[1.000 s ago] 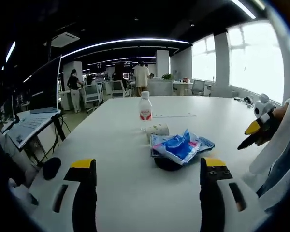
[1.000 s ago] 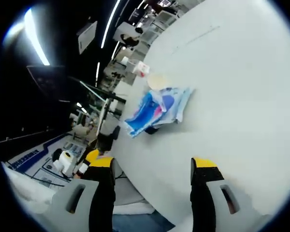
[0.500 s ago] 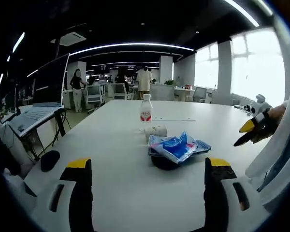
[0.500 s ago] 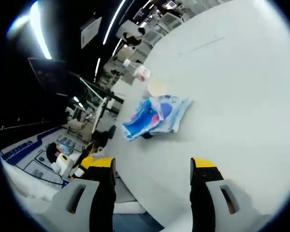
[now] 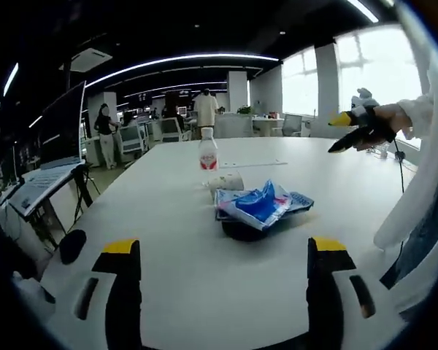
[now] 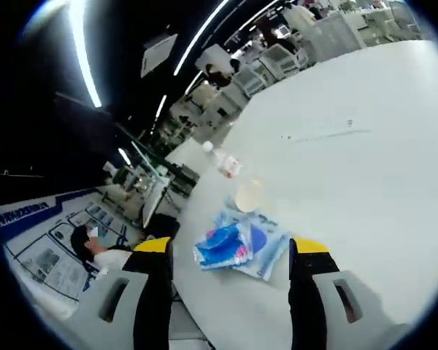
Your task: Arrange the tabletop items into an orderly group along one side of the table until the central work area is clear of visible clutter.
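Observation:
A white table (image 5: 204, 277) carries a small cluster. A blue and white plastic packet (image 5: 259, 205) lies over a black object (image 5: 241, 231). Behind it a pale paper cup (image 5: 226, 181) lies on its side, and a small bottle with a red label (image 5: 208, 154) stands upright. My left gripper (image 5: 223, 288) is open and empty, low over the near table edge, short of the packet. The right gripper (image 5: 350, 130) hangs in a hand above the table's right side. In the right gripper view it (image 6: 230, 288) is open, above the packet (image 6: 241, 246), cup (image 6: 248, 195) and bottle (image 6: 225, 164).
A thin flat strip (image 5: 248, 164) lies on the table beyond the bottle, also seen as a line (image 6: 325, 133). A laptop on a stand (image 5: 40, 186) and a dark round thing (image 5: 71, 246) sit off the left edge. People stand in the office behind.
The right gripper has risen and tilted up, so its view now looks across the table. The left view shifted slightly. The table items have not moved.

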`<state>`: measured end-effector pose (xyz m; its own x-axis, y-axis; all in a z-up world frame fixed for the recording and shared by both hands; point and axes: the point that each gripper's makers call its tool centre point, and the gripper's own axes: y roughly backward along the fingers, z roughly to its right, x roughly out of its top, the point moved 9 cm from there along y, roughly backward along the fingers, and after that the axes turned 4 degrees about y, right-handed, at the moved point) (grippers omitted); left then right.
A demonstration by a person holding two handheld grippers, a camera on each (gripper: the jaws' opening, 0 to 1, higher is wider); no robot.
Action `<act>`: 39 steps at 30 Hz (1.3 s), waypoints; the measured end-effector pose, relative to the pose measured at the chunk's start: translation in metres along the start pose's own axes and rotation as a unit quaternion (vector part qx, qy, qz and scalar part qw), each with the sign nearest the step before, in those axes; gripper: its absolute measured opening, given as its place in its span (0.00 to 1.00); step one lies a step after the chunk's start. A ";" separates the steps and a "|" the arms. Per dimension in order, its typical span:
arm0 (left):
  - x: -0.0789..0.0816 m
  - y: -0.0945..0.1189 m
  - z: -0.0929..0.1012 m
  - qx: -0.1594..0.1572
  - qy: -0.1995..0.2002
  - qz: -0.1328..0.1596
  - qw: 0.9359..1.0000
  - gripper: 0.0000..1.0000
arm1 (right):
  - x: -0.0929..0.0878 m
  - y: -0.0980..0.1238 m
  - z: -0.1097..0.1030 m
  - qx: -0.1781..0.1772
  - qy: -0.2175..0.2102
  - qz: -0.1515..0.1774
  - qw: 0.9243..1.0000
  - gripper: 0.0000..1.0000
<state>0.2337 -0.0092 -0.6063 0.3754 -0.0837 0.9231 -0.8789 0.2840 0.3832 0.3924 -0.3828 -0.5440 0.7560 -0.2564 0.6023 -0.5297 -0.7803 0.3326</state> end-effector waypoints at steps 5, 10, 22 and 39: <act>0.000 0.001 -0.002 0.005 0.001 -0.001 1.000 0.96 | 0.037 0.000 -0.007 -0.029 0.118 -0.027 0.992 0.55; 0.000 0.001 -0.001 0.002 -0.002 -0.006 1.000 0.93 | 0.089 0.007 -0.021 -0.041 0.194 -0.021 0.980 0.55; 0.000 0.001 0.001 -0.001 -0.004 -0.006 1.000 0.91 | 0.155 -0.010 -0.055 -0.026 0.239 -0.004 0.971 0.55; -0.004 -0.002 0.004 -0.010 -0.015 -0.028 0.999 0.87 | 0.078 -0.092 -0.013 -0.009 0.192 -0.127 0.973 0.53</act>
<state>0.2326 -0.0136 -0.6105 0.4156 -0.1284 0.9004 -0.8500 0.2976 0.4347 0.4954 -0.3238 -0.5184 0.6653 0.1779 0.7251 -0.3548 -0.7791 0.5168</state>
